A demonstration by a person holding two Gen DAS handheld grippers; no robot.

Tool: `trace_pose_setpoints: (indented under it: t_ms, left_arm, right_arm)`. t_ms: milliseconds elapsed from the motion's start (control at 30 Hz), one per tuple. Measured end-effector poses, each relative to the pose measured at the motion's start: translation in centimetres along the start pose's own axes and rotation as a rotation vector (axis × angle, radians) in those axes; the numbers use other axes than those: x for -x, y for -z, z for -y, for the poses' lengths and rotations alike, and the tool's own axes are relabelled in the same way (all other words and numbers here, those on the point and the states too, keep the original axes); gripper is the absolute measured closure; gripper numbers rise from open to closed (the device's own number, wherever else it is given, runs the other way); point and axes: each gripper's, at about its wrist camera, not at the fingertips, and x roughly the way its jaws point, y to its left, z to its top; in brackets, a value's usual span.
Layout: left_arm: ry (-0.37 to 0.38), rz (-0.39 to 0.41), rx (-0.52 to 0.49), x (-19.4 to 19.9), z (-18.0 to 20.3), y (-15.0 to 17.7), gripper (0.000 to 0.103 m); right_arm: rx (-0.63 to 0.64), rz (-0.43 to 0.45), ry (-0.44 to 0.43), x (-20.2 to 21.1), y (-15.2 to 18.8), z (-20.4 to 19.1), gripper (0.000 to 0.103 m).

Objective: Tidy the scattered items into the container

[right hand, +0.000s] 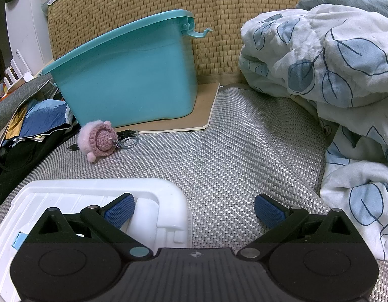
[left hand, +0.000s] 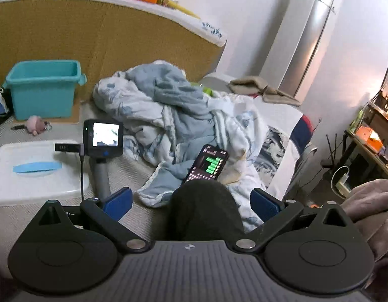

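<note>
The pink crocheted keychain (right hand: pixel 99 139) lies on the bed's woven mat (right hand: pixel 231 156) just in front of the teal bin (right hand: pixel 133 75) — key ring (right hand: pixel 130 141) end toward the right. Both the left gripper (left hand: pixel 191 205) and right gripper (right hand: pixel 194 209) have jaws apart, empty.

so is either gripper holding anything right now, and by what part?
Nothing is held. The left gripper is open with only a dark rounded shape between its fingers, ungripped. The right gripper is open over the white lid.
</note>
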Motion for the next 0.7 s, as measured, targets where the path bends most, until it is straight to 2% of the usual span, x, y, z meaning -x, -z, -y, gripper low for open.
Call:
trace_pose_setpoints:
  t_ms: [100, 133, 167, 267, 400, 567, 700]
  left_arm:
    - [0.029, 0.025, 0.025, 1.3, 0.1, -0.1, 0.0]
    - [0.019, 0.06, 0.023, 1.4, -0.4, -0.1, 0.0]
    - [-0.027, 0.085, 0.016, 0.9, -1.2, 0.0, 0.0]
    - [-0.191, 0.044, 0.063, -2.0, -5.5, -0.5, 0.0]
    - [-0.304, 0.056, 0.133, -3.5, -11.0, -1.3, 0.0]
    - [-0.346, 0.043, 0.15, -4.9, -13.7, -1.5, 0.0]
    - [-0.341, 0.037, 0.153, -5.3, -14.8, -1.3, 0.0]
  right_arm:
    - [0.0, 0.0, 0.0, 0.0, 0.0, 0.0, 0.0]
    - [0.0, 0.0, 0.0, 0.0, 0.0, 0.0, 0.0]
    - [0.0, 0.0, 0.0, 0.0, 0.0, 0.0, 0.0]
    - [0.0, 0.0, 0.0, 0.0, 0.0, 0.0, 0.0]
    - [0.0, 0.0, 0.0, 0.0, 0.0, 0.0, 0.0]
    - [0.0, 0.0, 0.0, 0.0, 0.0, 0.0, 0.0]
    - [0.0, 0.0, 0.0, 0.0, 0.0, 0.0, 0.0]
